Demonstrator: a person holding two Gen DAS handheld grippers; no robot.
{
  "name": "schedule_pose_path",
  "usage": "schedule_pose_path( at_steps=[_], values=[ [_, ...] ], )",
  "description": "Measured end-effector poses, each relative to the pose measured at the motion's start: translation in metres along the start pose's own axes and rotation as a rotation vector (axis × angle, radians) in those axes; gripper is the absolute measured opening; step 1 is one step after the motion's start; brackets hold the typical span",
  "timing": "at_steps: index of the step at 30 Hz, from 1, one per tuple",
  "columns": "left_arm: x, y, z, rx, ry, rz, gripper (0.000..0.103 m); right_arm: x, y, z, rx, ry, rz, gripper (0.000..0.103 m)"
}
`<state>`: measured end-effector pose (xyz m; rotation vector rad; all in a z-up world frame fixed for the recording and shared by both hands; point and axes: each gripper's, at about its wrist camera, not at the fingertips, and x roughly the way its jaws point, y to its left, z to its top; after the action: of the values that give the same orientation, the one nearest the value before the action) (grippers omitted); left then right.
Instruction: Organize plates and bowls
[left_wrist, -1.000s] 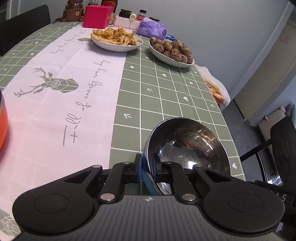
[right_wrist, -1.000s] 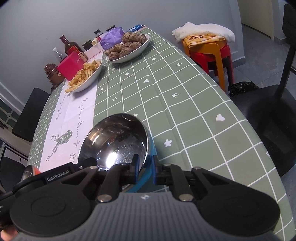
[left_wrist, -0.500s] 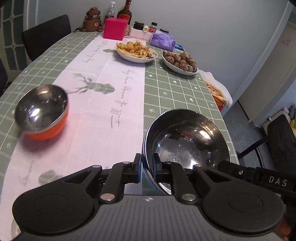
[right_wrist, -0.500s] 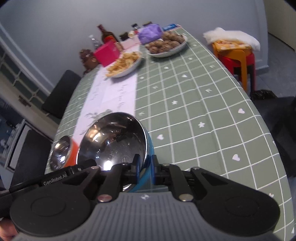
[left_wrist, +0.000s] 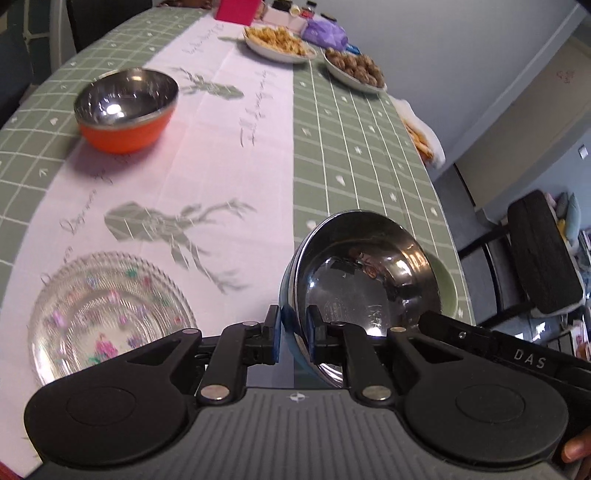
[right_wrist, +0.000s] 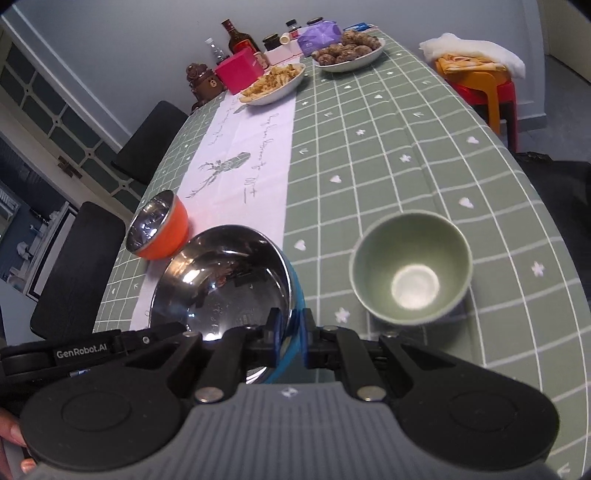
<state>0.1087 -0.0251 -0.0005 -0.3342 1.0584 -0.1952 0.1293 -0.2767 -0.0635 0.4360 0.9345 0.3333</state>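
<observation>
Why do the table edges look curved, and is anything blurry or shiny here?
Both wrist views: fisheye lenses bow the table. Left wrist view: the glass plate is motion-smeared. Right wrist view: glare and reflections fill the blue steel bowl; the orange bowl glints too.

My left gripper's body hides the near edge of the glass plate (left_wrist: 107, 314) and the bottom of the blue steel bowl (left_wrist: 364, 284). That bowl covers most of the green bowl (left_wrist: 445, 286); only a sliver shows at right. Far bottles and jars (left_wrist: 295, 4) cut off by top edge. Runner script (left_wrist: 255, 110) blurred, unreadable. Bowl reflections indistinct.
</observation>
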Motion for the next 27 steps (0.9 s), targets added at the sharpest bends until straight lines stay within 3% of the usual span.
schedule_pose_path(
  at_steps=[6,12,22,27],
  values=[
    [0.012,-0.005,-0.018,0.02,0.09,-0.003,0.015,-0.002,-0.017,-0.024,0.019,0.029,-0.03,0.008],
    [0.023,-0.003,-0.025,0.011,0.146,-0.005,0.016,0.007,-0.023,-0.026,0.026,0.073,-0.065,0.008],
    [0.028,-0.002,-0.023,-0.006,0.16,-0.025,0.016,0.004,-0.023,-0.026,0.019,0.055,-0.078,0.008],
    [0.027,-0.004,-0.024,0.017,0.145,-0.033,0.019,0.004,-0.022,-0.025,0.023,0.058,-0.066,0.017]
  ],
)
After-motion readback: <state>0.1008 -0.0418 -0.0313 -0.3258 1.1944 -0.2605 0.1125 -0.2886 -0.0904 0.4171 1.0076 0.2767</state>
